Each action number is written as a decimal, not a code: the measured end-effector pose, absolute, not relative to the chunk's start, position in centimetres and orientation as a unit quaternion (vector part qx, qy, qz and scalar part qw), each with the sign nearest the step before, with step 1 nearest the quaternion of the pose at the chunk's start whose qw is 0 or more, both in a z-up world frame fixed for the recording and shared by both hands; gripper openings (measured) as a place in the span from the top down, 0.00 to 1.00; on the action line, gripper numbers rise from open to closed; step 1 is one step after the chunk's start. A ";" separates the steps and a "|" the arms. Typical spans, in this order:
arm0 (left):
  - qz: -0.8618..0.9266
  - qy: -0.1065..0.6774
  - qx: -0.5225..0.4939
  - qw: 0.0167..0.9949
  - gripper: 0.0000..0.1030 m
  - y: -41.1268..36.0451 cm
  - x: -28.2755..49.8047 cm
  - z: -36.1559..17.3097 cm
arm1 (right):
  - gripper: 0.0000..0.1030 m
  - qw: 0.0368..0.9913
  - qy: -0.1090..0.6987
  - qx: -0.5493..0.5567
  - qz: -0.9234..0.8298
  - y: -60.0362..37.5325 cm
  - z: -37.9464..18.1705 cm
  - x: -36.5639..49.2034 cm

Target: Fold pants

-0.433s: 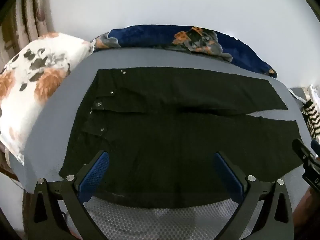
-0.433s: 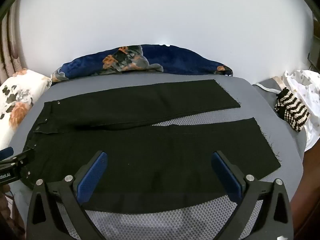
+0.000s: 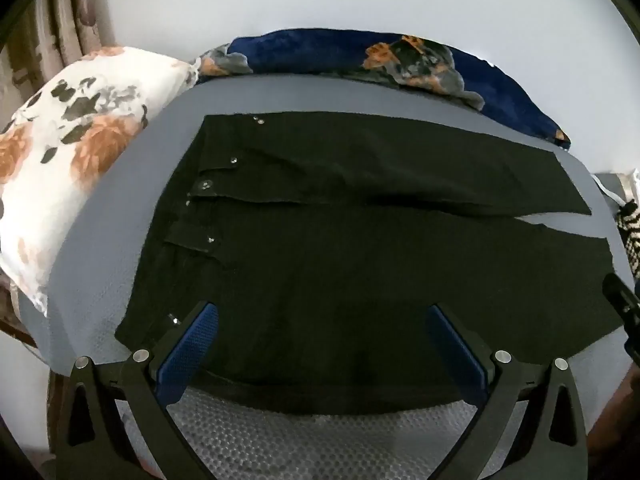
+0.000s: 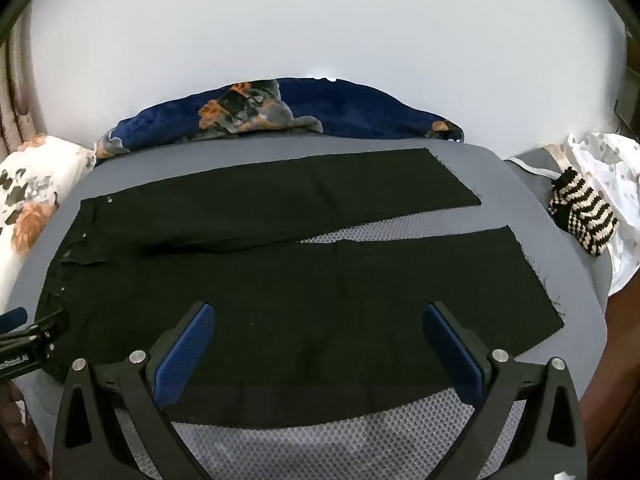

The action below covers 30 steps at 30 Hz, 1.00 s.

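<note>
Both grippers, left (image 3: 322, 344) and right (image 4: 320, 342), hover with blue-padded jaws spread wide over the near edge of flat black denim pants (image 4: 280, 280), waistband left, on a grey mesh surface (image 4: 320, 448).

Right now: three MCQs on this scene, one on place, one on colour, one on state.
1. Where is the waistband of the pants?
A. left end
B. right end
C. hanging off the near edge

2. What colour are the gripper pads?
A. red
B. blue
C. white

3. How do the pants lie?
A. folded in half
B. bunched up
C. flat, legs apart

Answers:
1 A, the studs sit at the left end near the floral pillow.
2 B, both views show blue pads.
3 C, grey surface shows between the two legs.
</note>
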State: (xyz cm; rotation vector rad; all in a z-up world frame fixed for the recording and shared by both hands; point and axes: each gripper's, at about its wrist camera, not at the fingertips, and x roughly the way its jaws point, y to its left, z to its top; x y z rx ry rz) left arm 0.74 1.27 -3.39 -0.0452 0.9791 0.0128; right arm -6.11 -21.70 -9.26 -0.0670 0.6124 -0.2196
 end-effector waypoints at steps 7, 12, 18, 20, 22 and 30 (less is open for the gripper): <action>0.000 0.462 -0.003 0.887 0.00 0.8 0.8 -3.2 | 0.00 0.951 0.293 -0.032 -0.097 -21.3 -8.9 -5.9; -0.007 0.459 -0.001 0.889 0.00 0.4 0.9 -3.1 | 0.00 0.950 0.294 -0.040 -0.100 -21.0 -9.1 -5.7; -0.010 0.451 0.005 0.892 0.00 0.2 0.7 -3.0 | 0.00 0.951 0.292 -0.032 -0.100 -21.3 -9.2 -5.7; -0.012 0.448 0.005 0.894 0.00 0.1 0.7 -3.0 | 0.00 0.949 0.296 -0.027 -0.100 -21.5 -9.4 -5.5; -0.012 0.447 0.007 0.894 0.00 0.0 0.7 -3.0 | 0.00 0.948 0.300 -0.025 -0.099 -21.6 -9.5 -5.4; -0.019 0.456 0.003 0.890 0.00 -0.2 0.8 -3.1 | 0.00 0.947 0.305 -0.021 -0.099 -21.8 -9.6 -5.4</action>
